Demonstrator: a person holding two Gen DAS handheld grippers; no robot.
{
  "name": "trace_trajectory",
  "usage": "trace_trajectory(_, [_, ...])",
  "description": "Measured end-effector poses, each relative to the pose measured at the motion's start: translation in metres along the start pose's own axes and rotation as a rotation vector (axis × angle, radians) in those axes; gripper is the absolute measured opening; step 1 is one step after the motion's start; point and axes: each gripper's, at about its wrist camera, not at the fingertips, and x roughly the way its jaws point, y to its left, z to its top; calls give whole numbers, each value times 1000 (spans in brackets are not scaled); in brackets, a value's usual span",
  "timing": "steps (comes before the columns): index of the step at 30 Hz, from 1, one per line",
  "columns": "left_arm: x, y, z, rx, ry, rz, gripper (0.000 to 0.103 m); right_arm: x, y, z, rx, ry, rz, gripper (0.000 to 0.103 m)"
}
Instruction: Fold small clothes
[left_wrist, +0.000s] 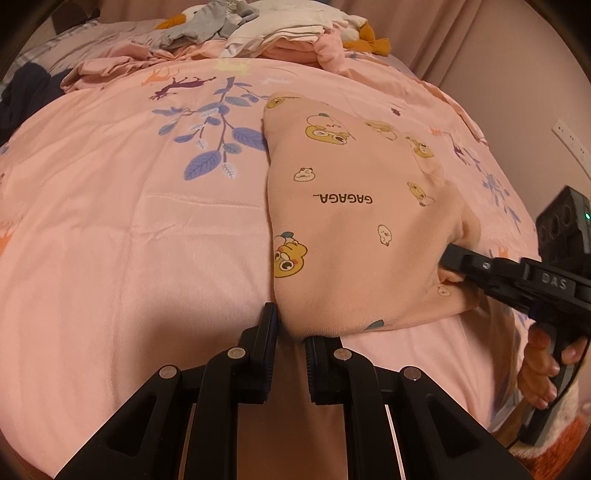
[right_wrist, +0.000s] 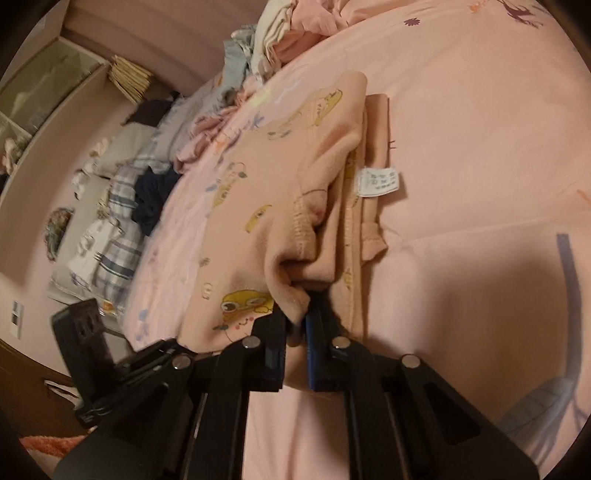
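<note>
Garment: small peach fleece garment (left_wrist: 332, 206), soft and matte, printed with yellow cartoon ducks, lying folded on the bed near its front edge.
Bedding: pink bedspread (left_wrist: 129, 221), smooth with a slight sheen, patterned with blue-violet leaves.
Left gripper (left_wrist: 290, 343): black plastic fingers grasping the garment's near folded corner.
Right gripper (right_wrist: 295, 328): fingers clenched on a bunched, stitched hem of the garment.
Left view only: print reading "GAGAGA..." upside down; "DAS" on the right gripper's body; the right hand (left_wrist: 543, 373) around its handle.
Right view only: white care label (right_wrist: 380, 182), text too small to read; stacked fold edges; a plaid pillow (right_wrist: 114, 236).
Background: clothes pile (left_wrist: 280, 29) at the bed's far end.
</note>
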Motion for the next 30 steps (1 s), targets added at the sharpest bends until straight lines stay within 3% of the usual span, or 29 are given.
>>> trace_trajectory(8, [0,-3,5,-9,18,23,10,-56,-1,-7,-23,-118,121,7])
trace_trajectory(16, [2,-7,2,27,4,56,10,-38,-16,-22,-16,-19,-33,4])
trace_trajectory(19, [1,-9,1,50,5,65,10,-35,-14,-22,-26,-8,-53,4])
trace_trajectory(23, [-8,-10,0,66,71,106,10,-36,-1,-16,-90,34,-189,5])
trace_trajectory(27, [-28,-2,1,24,148,36,6,-44,12,-8,-112,43,-308,7])
trace_trajectory(30, [-54,0,2,16,136,-33,6,-54,24,-2,-148,20,-408,8])
